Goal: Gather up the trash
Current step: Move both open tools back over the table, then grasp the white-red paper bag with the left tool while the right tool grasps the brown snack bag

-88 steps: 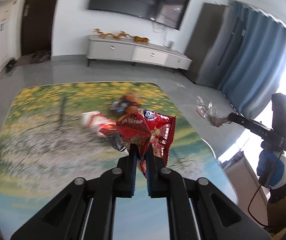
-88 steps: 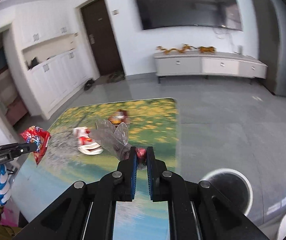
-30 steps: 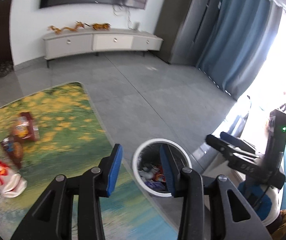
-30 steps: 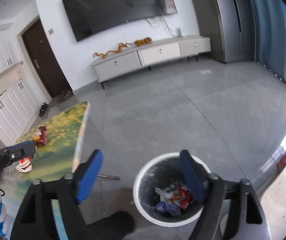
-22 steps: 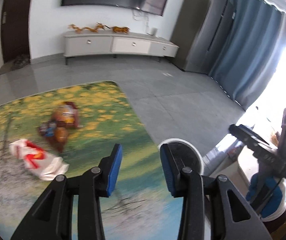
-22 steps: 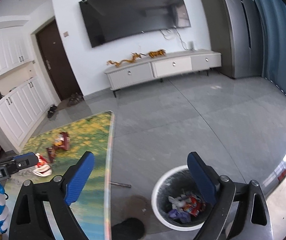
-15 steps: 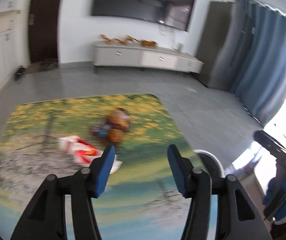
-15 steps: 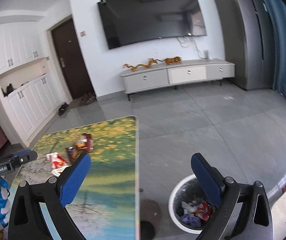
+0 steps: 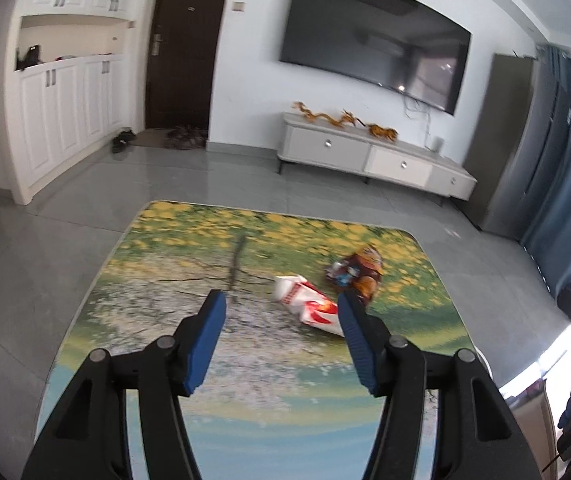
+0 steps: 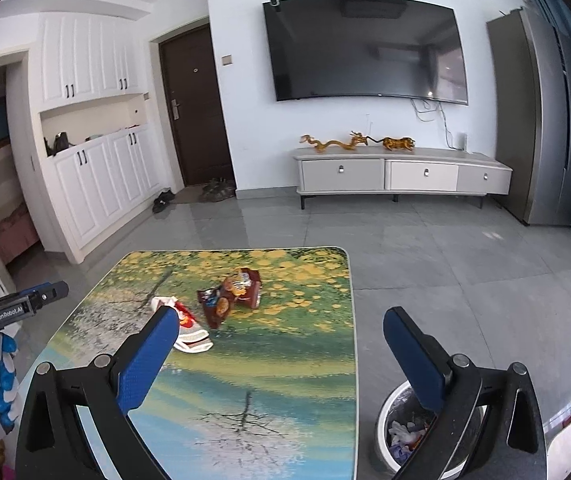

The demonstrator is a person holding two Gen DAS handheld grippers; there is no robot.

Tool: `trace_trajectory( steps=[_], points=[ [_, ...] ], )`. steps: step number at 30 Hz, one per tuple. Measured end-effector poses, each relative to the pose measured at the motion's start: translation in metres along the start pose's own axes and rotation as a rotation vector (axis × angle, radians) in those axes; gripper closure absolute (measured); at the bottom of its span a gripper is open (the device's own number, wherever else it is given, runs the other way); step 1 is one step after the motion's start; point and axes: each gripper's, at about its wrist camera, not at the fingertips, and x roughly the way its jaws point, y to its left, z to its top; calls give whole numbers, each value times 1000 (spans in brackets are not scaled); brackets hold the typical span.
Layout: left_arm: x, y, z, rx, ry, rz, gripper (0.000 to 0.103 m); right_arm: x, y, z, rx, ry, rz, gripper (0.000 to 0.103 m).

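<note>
A white-and-red wrapper (image 9: 309, 304) (image 10: 189, 330) and brown snack packets (image 9: 359, 274) (image 10: 229, 294) lie on the table (image 9: 165, 280) (image 10: 305, 360) with the landscape print. My left gripper (image 9: 281, 320) is open and empty, above the table's near half, short of the wrappers. My right gripper (image 10: 281, 340) is wide open and empty, above the table's right edge. A white bin (image 10: 405, 436) with trash inside stands on the floor under the right gripper's right finger.
Grey tiled floor surrounds the table. A TV console (image 10: 401, 176) and a wall TV (image 10: 365, 48) are at the far wall. White cabinets (image 10: 97, 184) and a dark door (image 10: 193, 112) stand on the left. The left gripper also shows at the right view's left edge (image 10: 25, 300).
Both grippers dropped their wrappers into the bin and opened. They have swung back from the bin toward the table; the left now faces the wrappers left on it.
</note>
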Motion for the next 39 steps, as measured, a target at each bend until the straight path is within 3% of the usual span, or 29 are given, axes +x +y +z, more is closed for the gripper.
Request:
trace_trajectory(
  steps=[7,21,39],
  points=[
    [-19,33,-5,-53,-55,25,47,-4,15,5,-9,-38,0,0],
    [-18,51,-15,-53,-4,63,41,-2,22,2,-3,-44,34,0],
    [18,48,-35,-24,119,46,41,35,23,-23,10,123,102,0]
  ],
)
